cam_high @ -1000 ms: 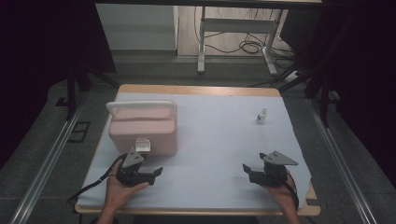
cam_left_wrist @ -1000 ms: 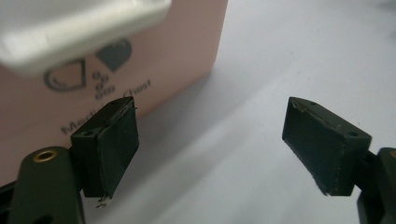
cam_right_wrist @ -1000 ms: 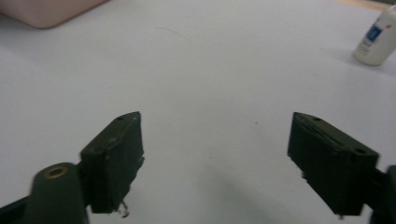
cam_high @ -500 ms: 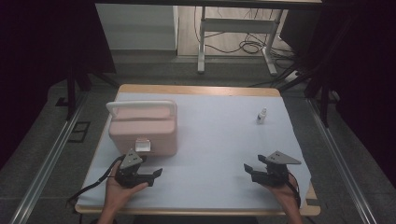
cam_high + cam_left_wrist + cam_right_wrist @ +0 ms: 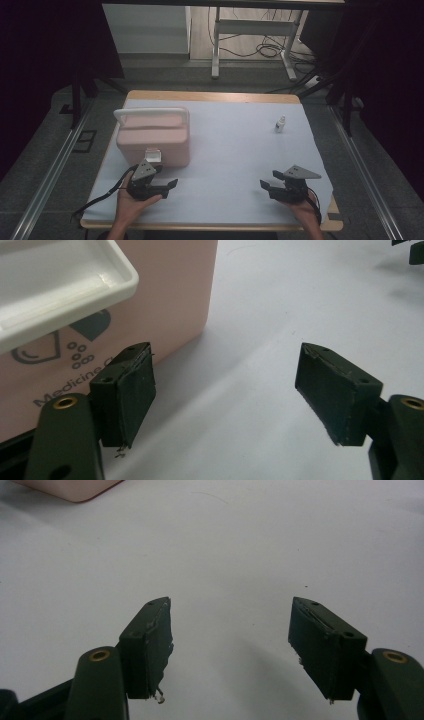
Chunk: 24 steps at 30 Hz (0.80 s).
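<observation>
With both grippers' jaws spread and empty, pink rigid plastic medicine box (image 5: pixel 152 140) just beside left gripper (image 5: pixel 159 184): probably light, stiff, slippery; grab white handle (image 5: pixel 150 112).

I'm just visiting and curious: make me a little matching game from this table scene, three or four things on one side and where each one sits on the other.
Things:
1. pink medicine box
2. small white bottle
3. left hand-held gripper
4. right hand-held gripper

Places:
A. near edge of the table, on the right, jaws open over bare white cover
B. far right part of the table, standing alone
C. left part of the table, white handle on top
D. just in front of the pink box, jaws open

Pairs: 1-C, 2-B, 3-D, 4-A
</observation>
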Each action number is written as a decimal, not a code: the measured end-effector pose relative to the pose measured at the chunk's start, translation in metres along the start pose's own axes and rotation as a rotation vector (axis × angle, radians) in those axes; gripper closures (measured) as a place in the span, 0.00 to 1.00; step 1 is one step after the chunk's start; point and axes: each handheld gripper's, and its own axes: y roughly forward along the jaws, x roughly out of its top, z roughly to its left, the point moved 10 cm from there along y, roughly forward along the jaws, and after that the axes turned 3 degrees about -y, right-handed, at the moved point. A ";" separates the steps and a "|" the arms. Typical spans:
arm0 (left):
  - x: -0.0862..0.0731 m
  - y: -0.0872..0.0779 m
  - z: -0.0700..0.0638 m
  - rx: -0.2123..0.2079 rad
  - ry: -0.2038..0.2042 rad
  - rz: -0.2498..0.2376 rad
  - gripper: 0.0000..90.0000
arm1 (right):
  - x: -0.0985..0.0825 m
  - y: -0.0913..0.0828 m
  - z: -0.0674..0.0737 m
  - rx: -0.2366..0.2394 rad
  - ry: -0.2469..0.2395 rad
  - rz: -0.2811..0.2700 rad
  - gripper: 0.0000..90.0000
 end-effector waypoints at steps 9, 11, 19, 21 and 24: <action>0.000 -0.007 0.001 0.019 0.013 -0.017 0.45 | 0.001 -0.001 0.002 -0.007 -0.005 -0.012 0.38; 0.001 -0.009 -0.001 0.009 0.018 -0.025 0.60 | 0.001 0.000 0.004 -0.001 -0.015 -0.008 0.38; 0.007 -0.016 0.000 -0.032 -0.016 -0.026 0.93 | 0.000 0.000 0.003 0.007 -0.013 -0.009 0.38; 0.011 -0.020 0.003 -0.026 -0.029 -0.035 0.97 | -0.002 0.002 0.002 0.001 -0.013 0.002 0.38; 0.015 -0.028 0.006 -0.025 -0.047 -0.045 0.98 | -0.003 0.005 0.004 -0.004 -0.015 0.010 0.38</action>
